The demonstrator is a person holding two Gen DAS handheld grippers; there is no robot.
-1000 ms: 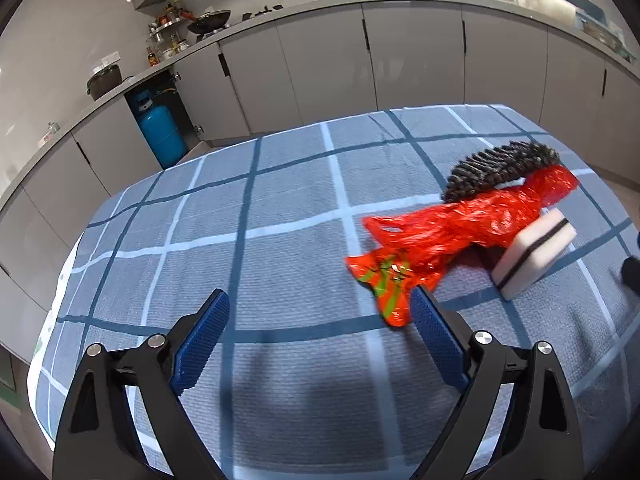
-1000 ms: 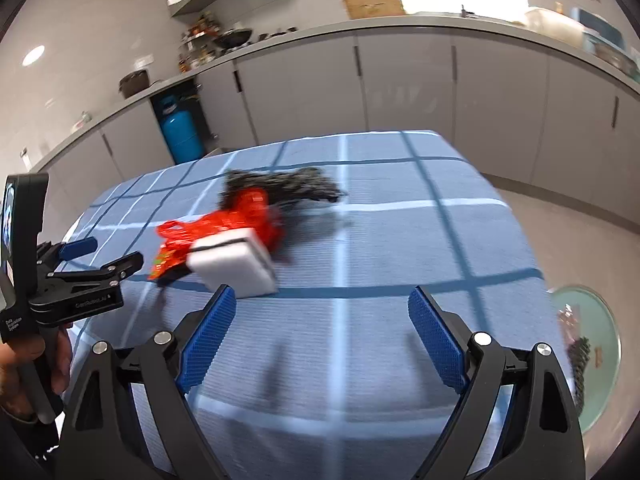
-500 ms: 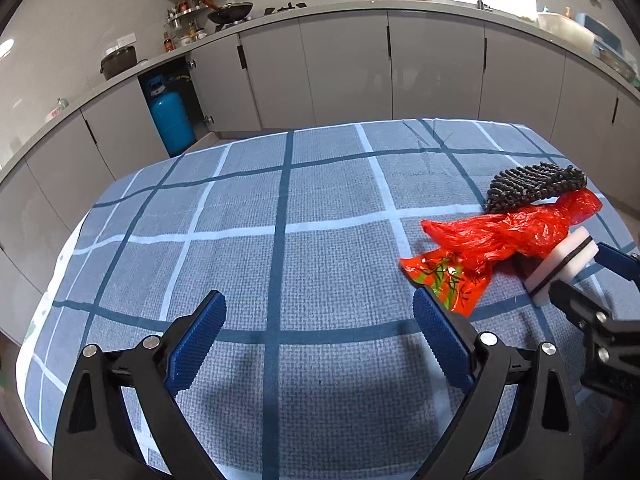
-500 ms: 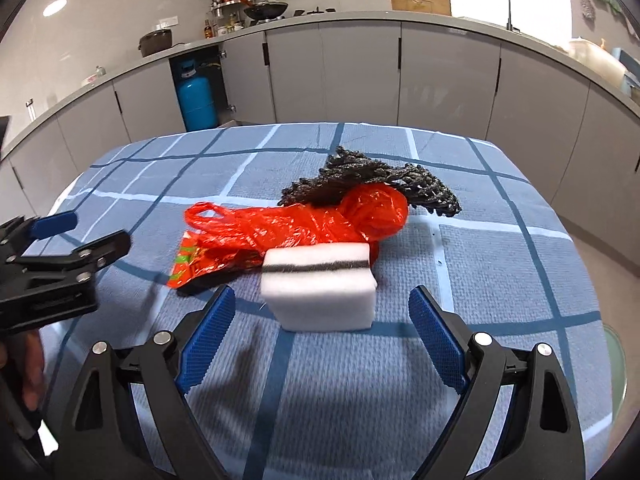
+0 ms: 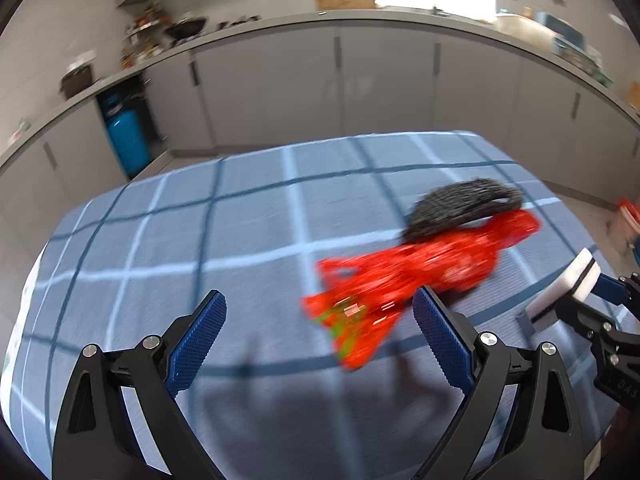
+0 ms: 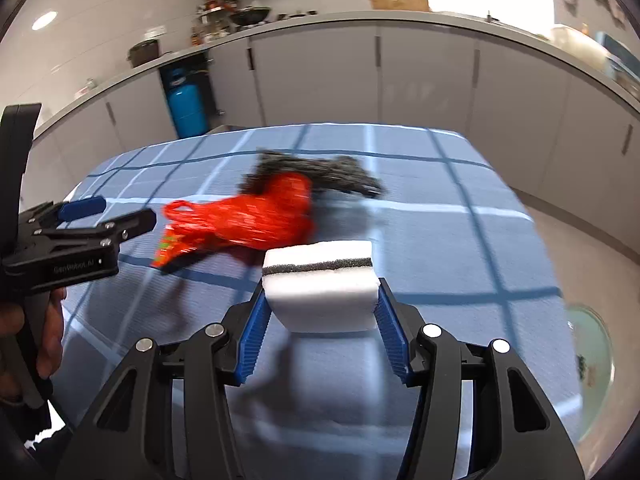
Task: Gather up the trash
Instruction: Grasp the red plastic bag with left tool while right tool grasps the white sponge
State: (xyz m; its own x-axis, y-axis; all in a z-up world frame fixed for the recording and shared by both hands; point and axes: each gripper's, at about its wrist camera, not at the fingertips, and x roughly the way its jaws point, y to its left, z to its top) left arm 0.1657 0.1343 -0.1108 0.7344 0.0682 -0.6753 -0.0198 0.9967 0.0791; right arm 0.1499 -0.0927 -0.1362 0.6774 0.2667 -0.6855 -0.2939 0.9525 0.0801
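Note:
A white sponge with a dark stripe (image 6: 320, 280) sits between the blue pads of my right gripper (image 6: 322, 288). The jaws are closing and both pads touch its sides. In the left wrist view the sponge (image 5: 568, 288) is tilted up at the table's right edge in that right gripper (image 5: 592, 292). A crumpled red plastic bag (image 5: 408, 272) lies mid-table, with a dark bristly scrubber (image 5: 464, 204) behind it. My left gripper (image 5: 318, 294) is open and holds nothing, and its right finger reaches the bag's near end. From the right wrist, the left gripper (image 6: 116, 214) is just left of the bag (image 6: 248, 220).
The table wears a blue checked cloth (image 5: 200, 240). Grey kitchen cabinets curve behind it, with a blue gas cylinder (image 5: 128, 144) in an open bay. A clear-lidded bin (image 6: 588, 344) stands on the floor right of the table. A hand (image 6: 44, 344) holds the left gripper's handle.
My right gripper has come forward around the white sponge, and its jaws have narrowed from wide open onto its sides. The left gripper stays open and has shifted a little.

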